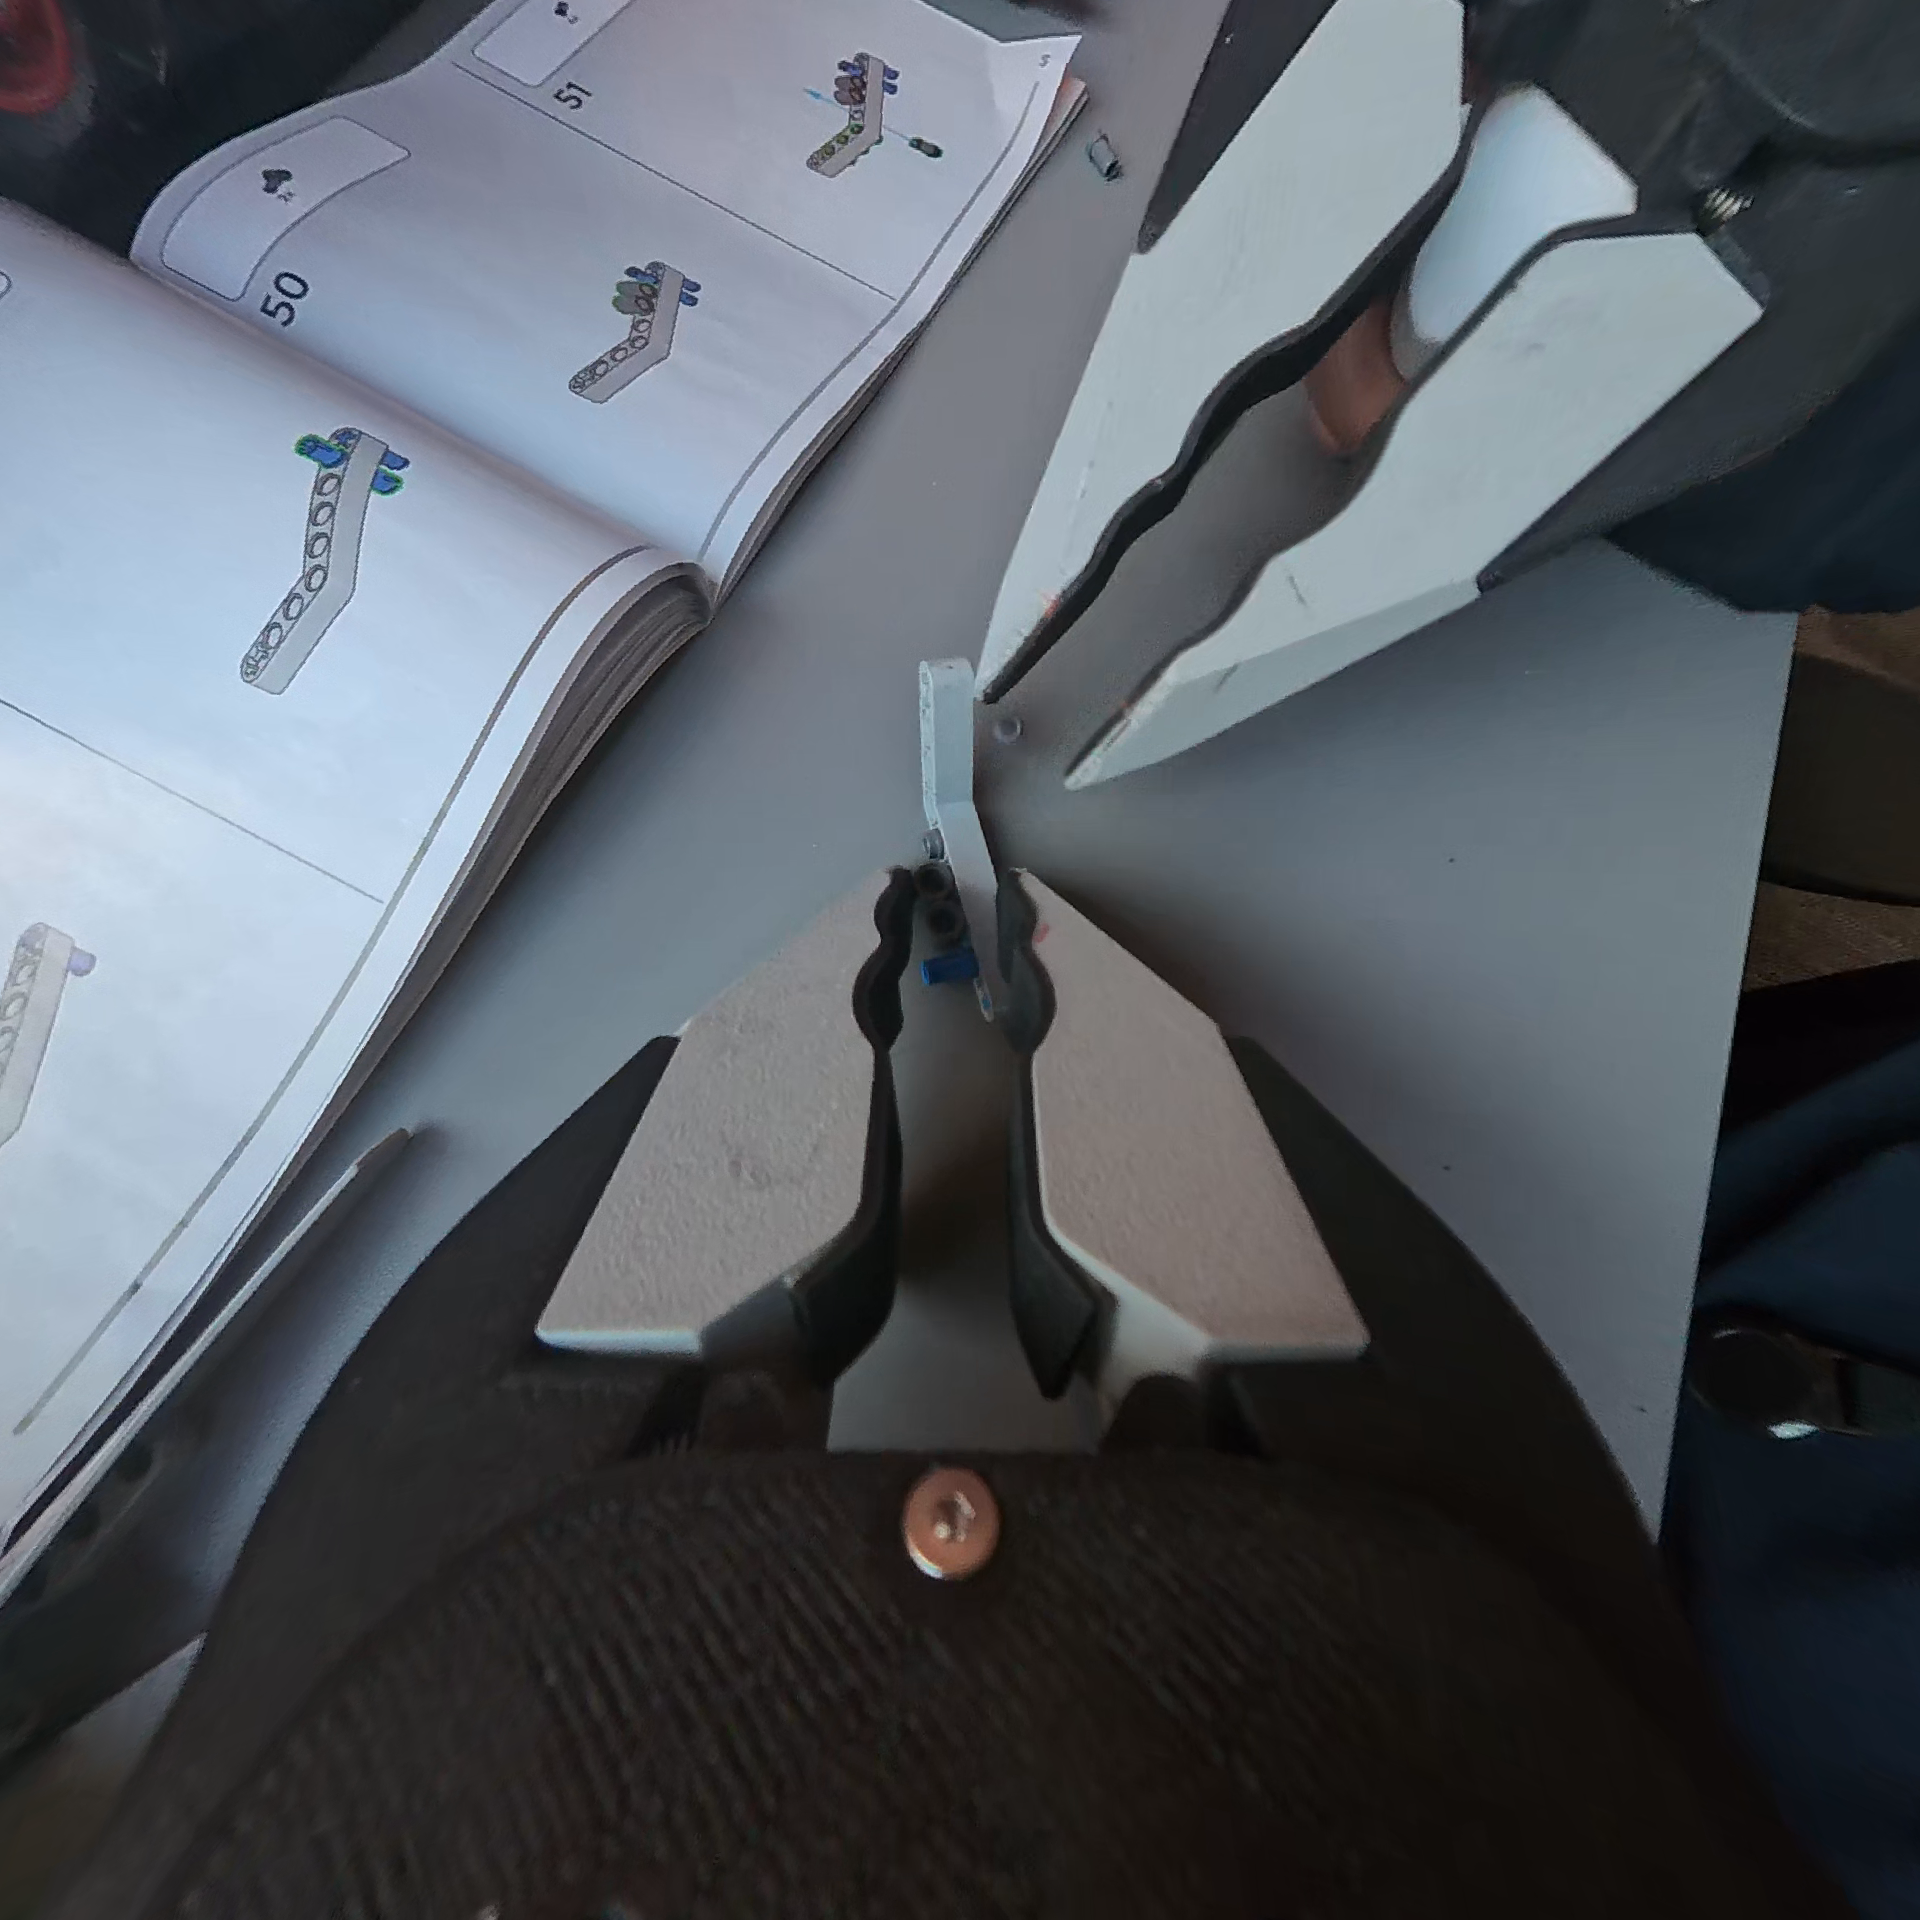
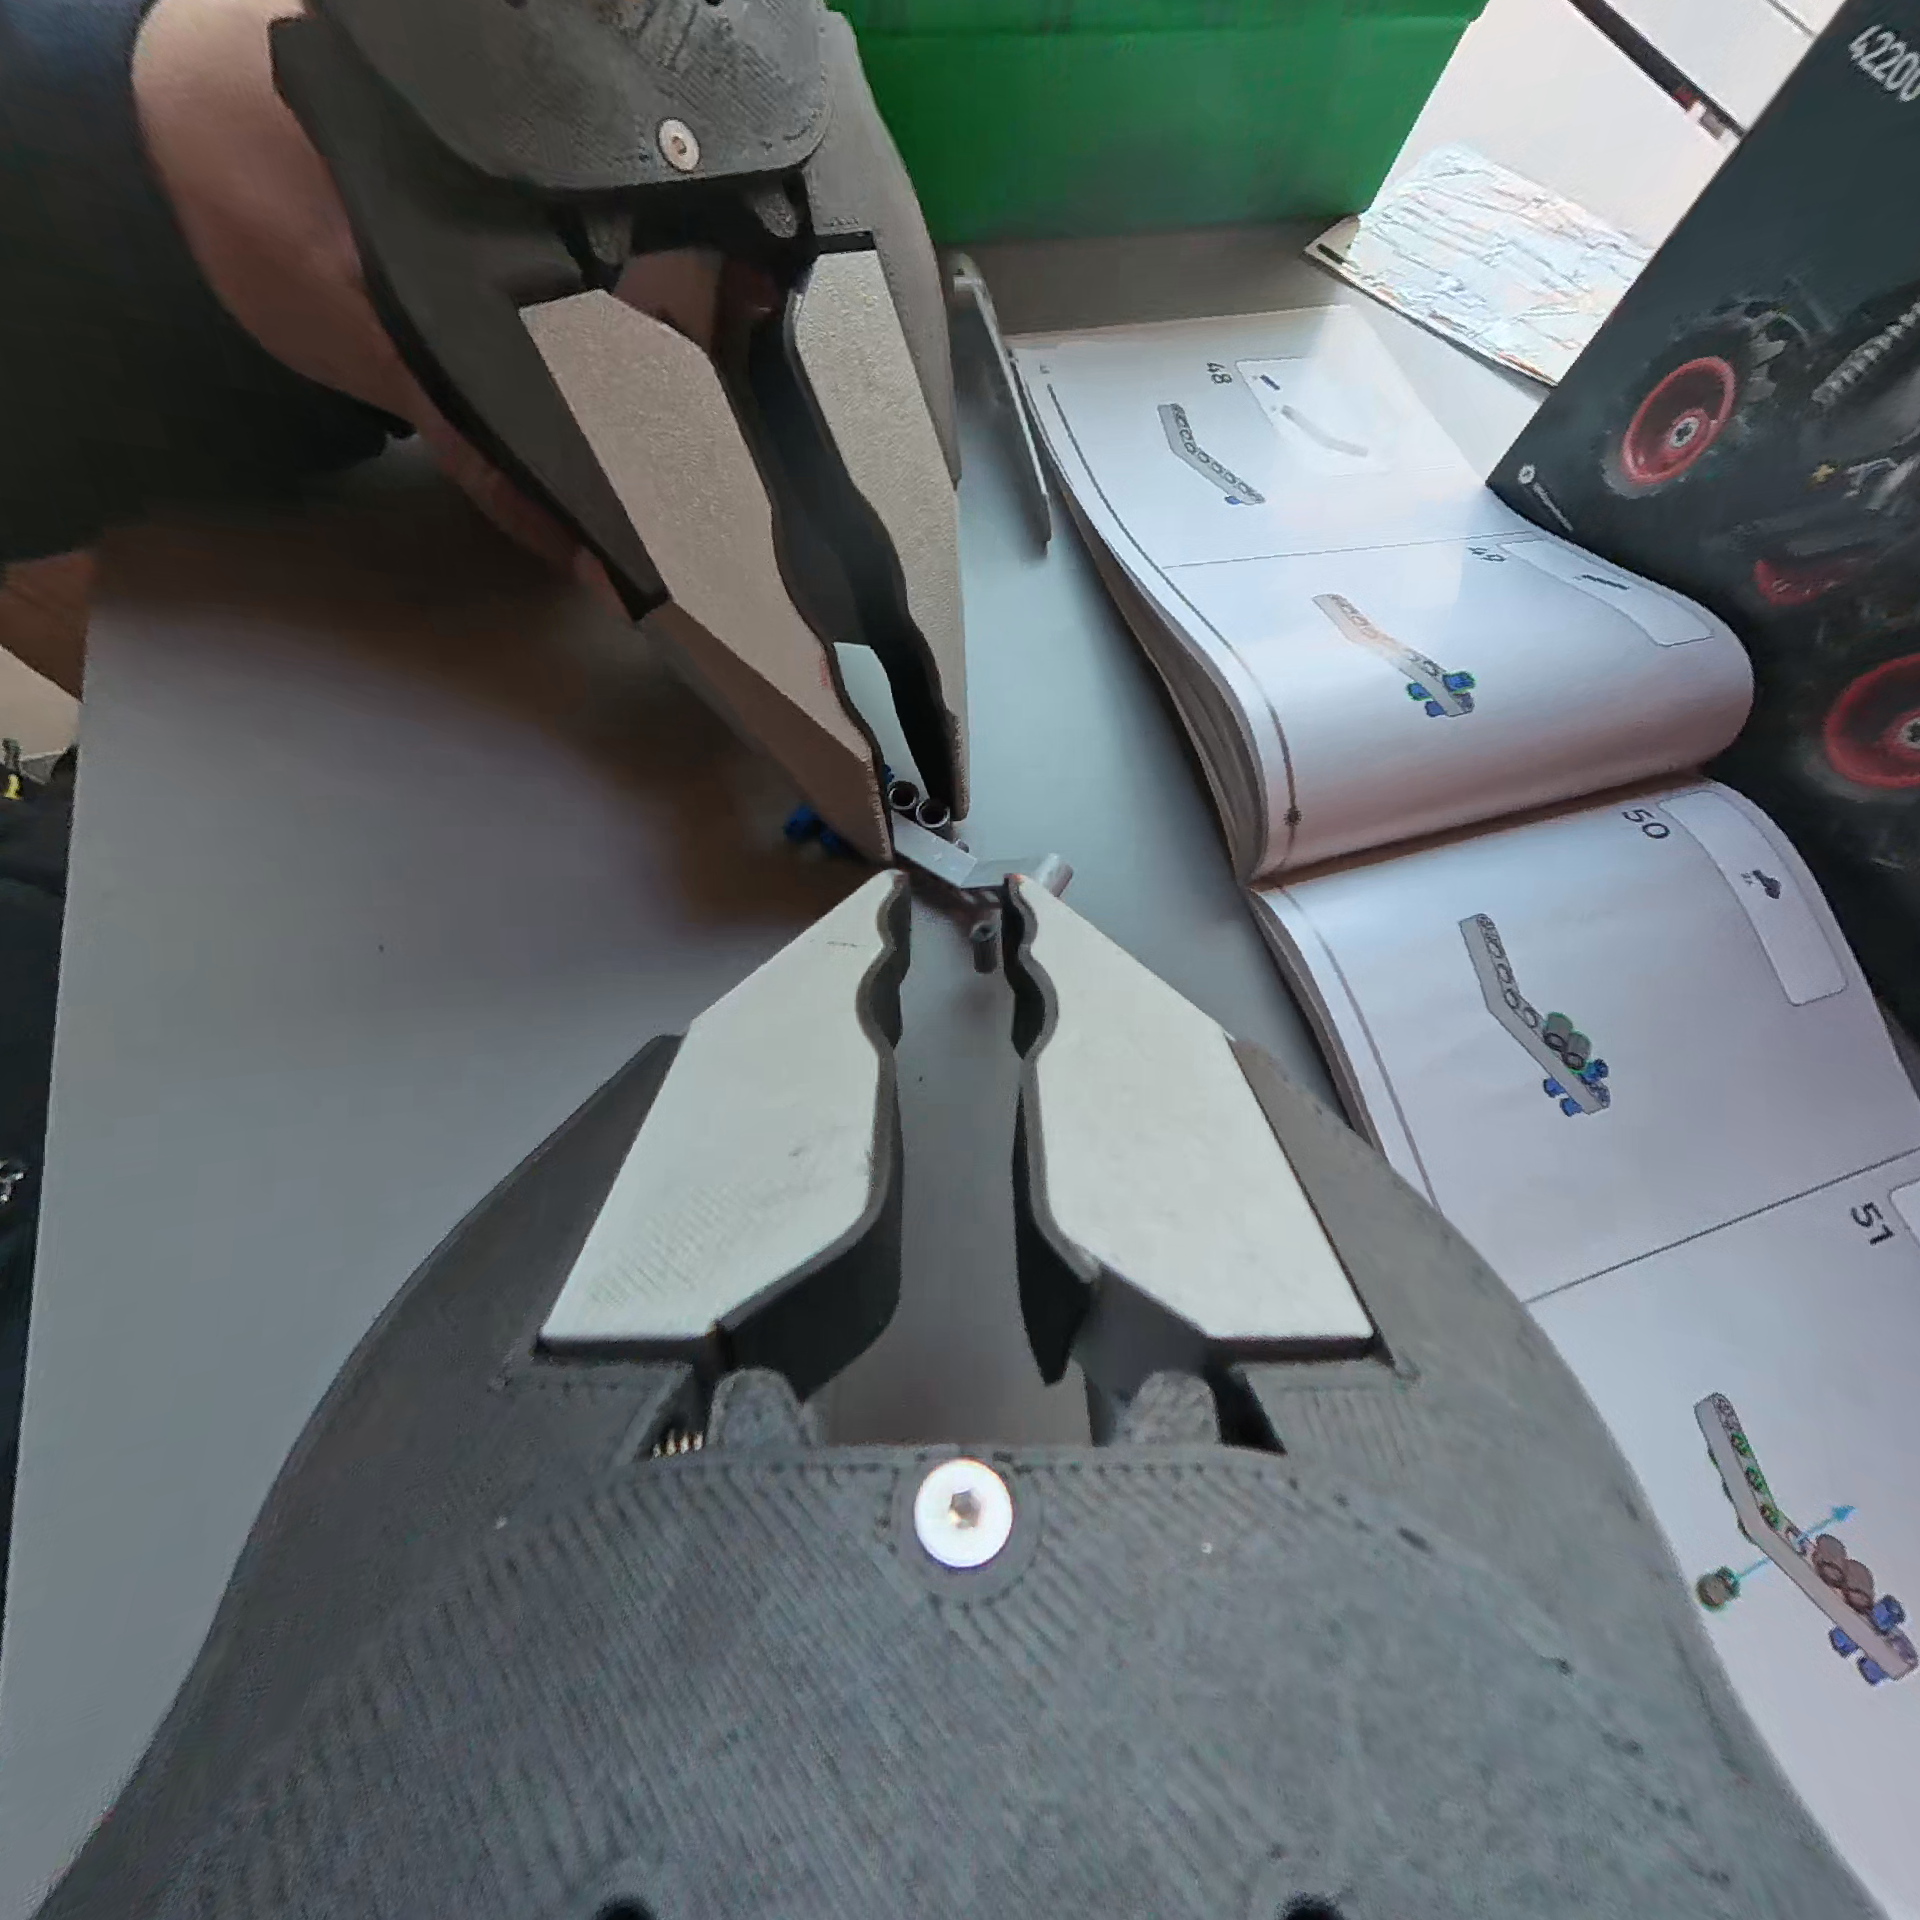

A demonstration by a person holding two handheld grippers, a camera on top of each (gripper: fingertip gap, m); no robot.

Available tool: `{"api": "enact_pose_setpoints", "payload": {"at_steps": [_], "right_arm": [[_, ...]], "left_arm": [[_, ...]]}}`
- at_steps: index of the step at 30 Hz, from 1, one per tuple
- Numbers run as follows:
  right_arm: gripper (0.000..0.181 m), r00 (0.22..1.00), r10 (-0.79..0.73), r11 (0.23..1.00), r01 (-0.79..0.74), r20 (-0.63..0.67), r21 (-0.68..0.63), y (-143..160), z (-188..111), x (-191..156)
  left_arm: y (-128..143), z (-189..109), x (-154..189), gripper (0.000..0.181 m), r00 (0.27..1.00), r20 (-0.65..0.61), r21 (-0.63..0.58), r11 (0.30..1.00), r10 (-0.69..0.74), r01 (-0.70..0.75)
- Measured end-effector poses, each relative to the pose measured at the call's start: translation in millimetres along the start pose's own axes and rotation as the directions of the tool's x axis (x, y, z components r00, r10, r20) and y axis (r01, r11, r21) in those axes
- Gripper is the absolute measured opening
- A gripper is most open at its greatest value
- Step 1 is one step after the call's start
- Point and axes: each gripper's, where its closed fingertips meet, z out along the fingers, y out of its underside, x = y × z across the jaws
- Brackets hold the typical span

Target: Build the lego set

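Observation:
A bent light-grey beam (image 1: 951, 748) carries two black connectors (image 1: 938, 902) and a blue pin (image 1: 945, 969). My left gripper (image 1: 954, 883) is shut on its lower end and holds it above the grey table (image 1: 1351, 987). My right gripper (image 1: 1029, 732) is open, and one fingertip nearly touches the beam's free end. In the right wrist view my right gripper (image 2: 958, 883) faces the left gripper (image 2: 925, 831) tip to tip, with the beam (image 2: 940, 857) across the gap. A small dark pin (image 2: 982, 940) stands between my right fingers; I cannot tell what holds it.
An open instruction booklet (image 1: 364, 520) lies left of the grippers and also shows in the right wrist view (image 2: 1455, 675). Behind it are the set's dark box (image 2: 1787, 468) and a green bin (image 2: 1143, 125). A small grey part (image 1: 1104, 158) lies by the booklet. The table edge (image 1: 1725, 1039) is close.

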Motion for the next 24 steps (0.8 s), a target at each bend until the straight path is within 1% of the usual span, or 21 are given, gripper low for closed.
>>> {"api": "enact_pose_setpoints", "payload": {"at_steps": [1,2,5,7,9,11,14,17,20,22,24], "right_arm": [[0.013,1.0,-0.015,1.0,0.015,0.002,-0.007,1,0,-2],[0.002,1.0,-0.028,0.999,0.028,0.009,-0.014,3,0,-4],[0.0,0.998,-0.05,0.998,0.051,0.035,-0.041,8,0,-9],[0.002,0.996,-0.073,0.996,0.075,0.045,-0.05,11,-2,-13],[0.005,0.996,-0.075,0.997,0.076,0.046,-0.022,9,-6,-14],[0.008,0.998,-0.041,0.999,0.04,0.045,0.016,6,-13,-9],[0.014,0.999,0.033,0.998,-0.034,0.02,0.053,7,-27,8],[0.015,0.997,0.081,0.994,-0.081,0.008,0.074,11,-39,19],[0.019,0.995,0.096,0.995,-0.096,0.016,-0.003,24,-33,21],[0.02,0.997,0.068,0.996,-0.066,0.027,-0.064,29,-24,18],[0.018,1.0,0.021,0.992,-0.02,0.007,-0.125,33,-15,18]], "left_arm": [[0,0,0,0.014,1.0,-0.004,0.0,1.0,-0.002,0.002],[0,0,0,0.013,1.0,-0.009,0.0,1.0,-0.007,0.007],[0,0,0,0.013,0.999,-0.028,-0.001,1.0,-0.028,0.028],[0,0,0,0.013,0.999,-0.032,-0.001,0.999,-0.033,0.033],[0,0,1,0.013,0.999,-0.036,-0.001,0.999,-0.037,0.037],[0,-1,1,0.013,0.998,-0.047,-0.003,0.999,-0.04,0.04],[0,-1,2,0.013,0.997,-0.058,-0.004,0.999,-0.052,0.052],[0,-1,2,0.013,0.996,-0.062,-0.004,0.998,-0.056,0.056],[0,-1,2,0.013,0.995,-0.071,-0.005,0.998,-0.066,0.066],[0,-1,2,0.013,0.995,-0.075,-0.005,0.998,-0.07,0.07],[0,-1,2,0.013,0.994,-0.078,-0.006,0.997,-0.073,0.073]]}}
